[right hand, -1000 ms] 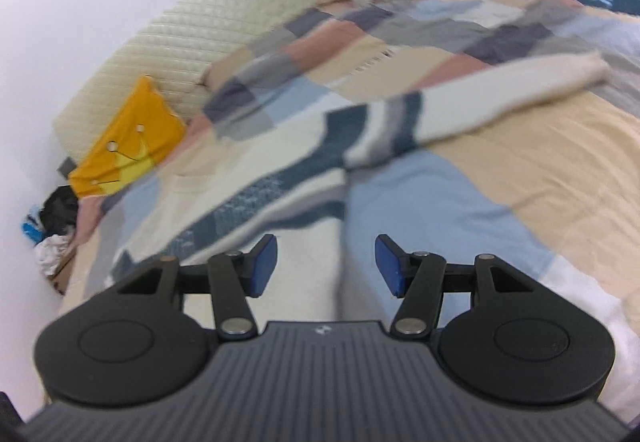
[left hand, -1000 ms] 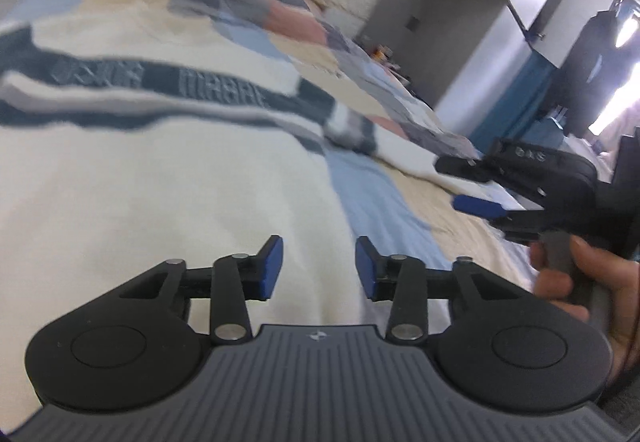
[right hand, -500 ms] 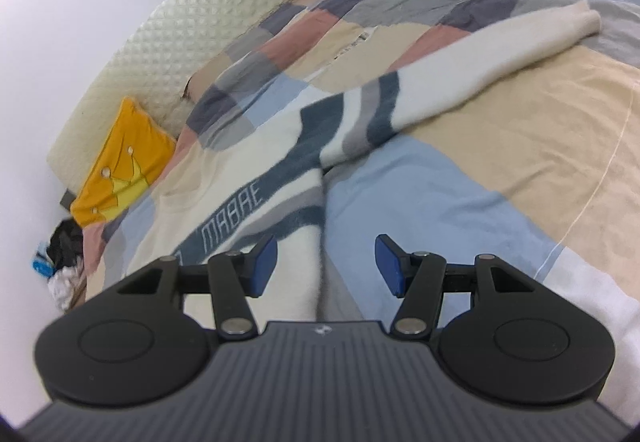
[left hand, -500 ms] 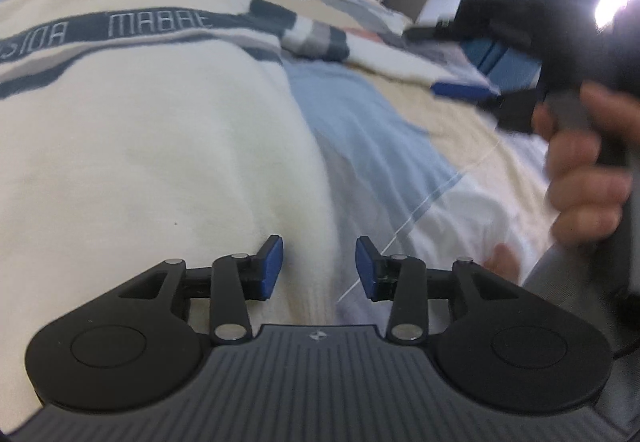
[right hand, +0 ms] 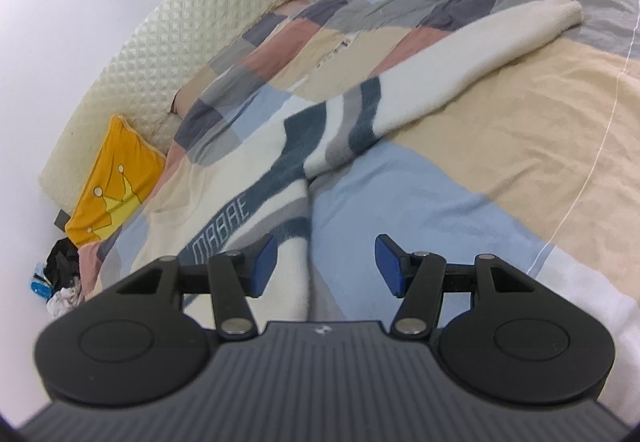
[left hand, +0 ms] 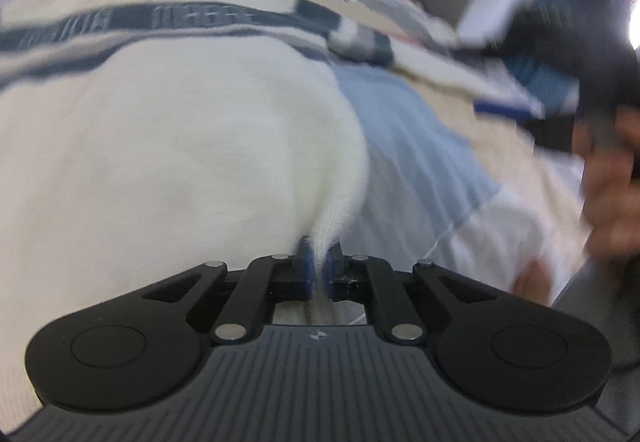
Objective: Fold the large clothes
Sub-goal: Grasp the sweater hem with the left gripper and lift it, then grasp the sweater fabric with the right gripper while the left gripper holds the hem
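Left wrist view is smearing badly, yet you are pinching the cream sweater [left hand: 168, 146] at its lower side edge, your left gripper [left hand: 318, 274] jaws clamping a drawn-up fold while your right hand [left hand: 608, 186] is blurring at the frame's right edge. Right wrist view is showing your right gripper [right hand: 325, 266] jaws standing apart, gripping nothing, over the sweater's edge on the patchwork bed cover [right hand: 500, 130], with one sleeve [right hand: 472, 54] stretching away and the hem hiding behind the gripper body.

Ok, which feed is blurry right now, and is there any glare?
Left wrist view: motion-smeared throughout, sweater lettering unreadable, window glare at the right edge; only the left gripper, pinched on the sweater's edge, stays sharp. Right wrist view: crisp and evenly lit, fisheye-bent, right gripper open.
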Available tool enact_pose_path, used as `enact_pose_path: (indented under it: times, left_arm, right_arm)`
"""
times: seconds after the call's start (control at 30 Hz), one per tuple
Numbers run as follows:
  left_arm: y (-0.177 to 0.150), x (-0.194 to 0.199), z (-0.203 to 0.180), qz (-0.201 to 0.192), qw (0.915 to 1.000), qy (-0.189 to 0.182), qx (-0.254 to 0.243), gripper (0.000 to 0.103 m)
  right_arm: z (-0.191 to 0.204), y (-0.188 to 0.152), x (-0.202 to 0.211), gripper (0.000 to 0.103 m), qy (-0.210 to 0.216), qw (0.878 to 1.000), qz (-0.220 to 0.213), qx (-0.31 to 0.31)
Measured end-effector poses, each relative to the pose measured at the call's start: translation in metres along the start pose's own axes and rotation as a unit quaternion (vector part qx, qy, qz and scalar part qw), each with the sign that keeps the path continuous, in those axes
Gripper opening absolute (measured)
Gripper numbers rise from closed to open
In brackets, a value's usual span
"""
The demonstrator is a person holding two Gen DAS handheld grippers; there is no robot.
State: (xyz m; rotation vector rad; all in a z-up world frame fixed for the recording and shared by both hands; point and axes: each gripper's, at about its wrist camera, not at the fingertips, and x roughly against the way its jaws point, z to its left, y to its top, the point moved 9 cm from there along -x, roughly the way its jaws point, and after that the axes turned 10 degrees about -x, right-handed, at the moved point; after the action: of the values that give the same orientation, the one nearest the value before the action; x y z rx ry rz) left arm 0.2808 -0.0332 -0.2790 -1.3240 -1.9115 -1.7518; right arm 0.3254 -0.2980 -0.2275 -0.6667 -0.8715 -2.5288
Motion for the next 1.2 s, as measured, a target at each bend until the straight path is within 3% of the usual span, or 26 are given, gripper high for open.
enact_pose_path:
  times: [0.2, 0.37, 0.53, 0.7, 0.8, 0.93, 1.07, 1.2]
  left_arm:
    - [0.018, 0.028, 0.036, -0.05, 0.99, -0.044, 0.125, 0.007]
    - [0.03, 0.054, 0.07, -0.095, 0.9637, -0.087, 0.234, 0.007]
    - [0.032, 0.072, 0.113, -0.128, 0.9391, -0.073, 0.31, 0.007]
    - [0.019, 0.065, 0.144, -0.12, 0.9241, -0.038, 0.361, 0.007]
    - [0.015, 0.059, 0.151, -0.109, 0.9246, -0.018, 0.364, 0.007]
    - [0.011, 0.056, 0.155, -0.105, 0.9193, -0.022, 0.379, 0.007]
    - [0.009, 0.059, 0.156, -0.108, 0.9169, -0.031, 0.383, 0.007]
    - [0.013, 0.055, 0.152, -0.109, 0.9162, -0.043, 0.383, 0.007]
  right_arm:
    - [0.013, -0.008, -0.002, 0.058, 0.008, 0.999, 0.003, 0.042]
    - [0.014, -0.019, -0.013, 0.058, 0.011, 0.998, 0.035, 0.042]
    - [0.017, -0.03, -0.02, 0.058, 0.013, 0.997, 0.062, 0.046]
    - [0.024, -0.051, -0.027, 0.058, 0.033, 0.992, 0.11, 0.046]
    - [0.026, -0.07, -0.035, 0.058, 0.053, 0.985, 0.159, 0.032]
    - [0.039, -0.096, -0.039, 0.058, 0.086, 0.971, 0.22, 0.029]
    - [0.064, -0.122, -0.03, 0.058, 0.121, 0.954, 0.258, 0.09]
    - [0.095, -0.156, -0.011, 0.058, 0.163, 0.928, 0.278, 0.189]
